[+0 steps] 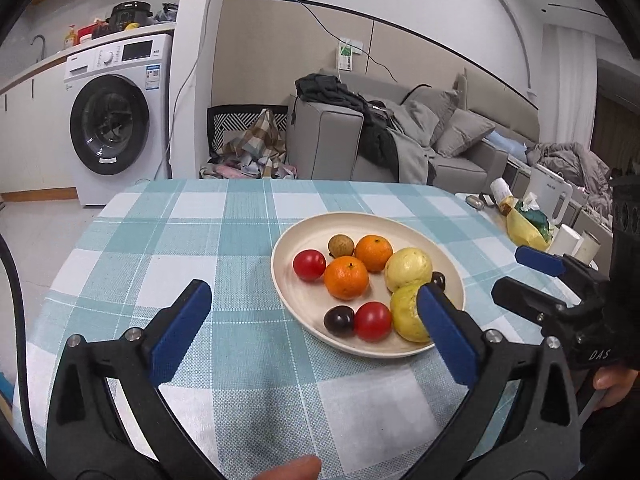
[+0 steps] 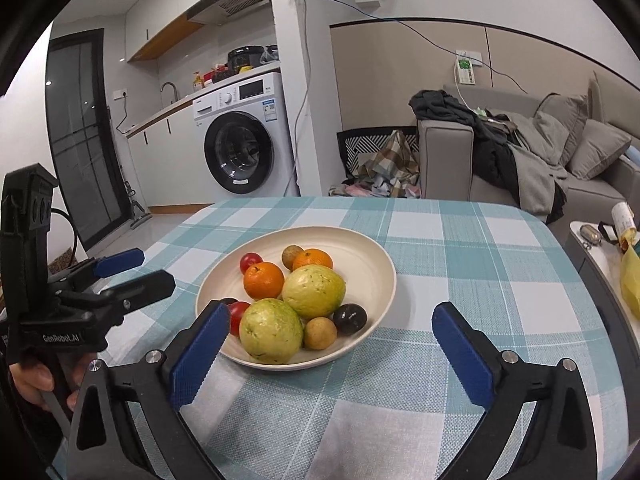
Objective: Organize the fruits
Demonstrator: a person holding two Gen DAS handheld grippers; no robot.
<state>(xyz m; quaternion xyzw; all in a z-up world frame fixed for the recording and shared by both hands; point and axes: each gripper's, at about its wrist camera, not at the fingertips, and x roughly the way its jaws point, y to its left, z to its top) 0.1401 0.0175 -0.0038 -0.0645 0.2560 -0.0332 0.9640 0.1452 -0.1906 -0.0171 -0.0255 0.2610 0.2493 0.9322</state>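
Observation:
A cream plate (image 1: 304, 304) (image 2: 372, 256) on the checked tablecloth holds the fruit. On it lie two oranges (image 1: 346, 278) (image 2: 264, 280), two yellow-green guavas (image 1: 409, 268) (image 2: 271, 330), two red tomatoes (image 1: 309, 265) (image 2: 250, 262), dark plums (image 1: 339, 321) (image 2: 350, 318) and small brown longans (image 1: 341, 245) (image 2: 319, 333). My left gripper (image 1: 312, 296) is open and empty, just left of the plate. My right gripper (image 2: 332, 320) is open and empty, at the plate's near edge. Each gripper also shows in the other's view, the right one (image 1: 520, 272) and the left one (image 2: 140, 270).
A side table (image 1: 480, 200) at the right carries a yellow bag (image 1: 524, 228), a white kettle (image 1: 548, 196) and paper rolls. Beyond the table stand a grey sofa (image 2: 520, 152), a laundry basket (image 2: 380, 160) and a washing machine (image 1: 116, 120).

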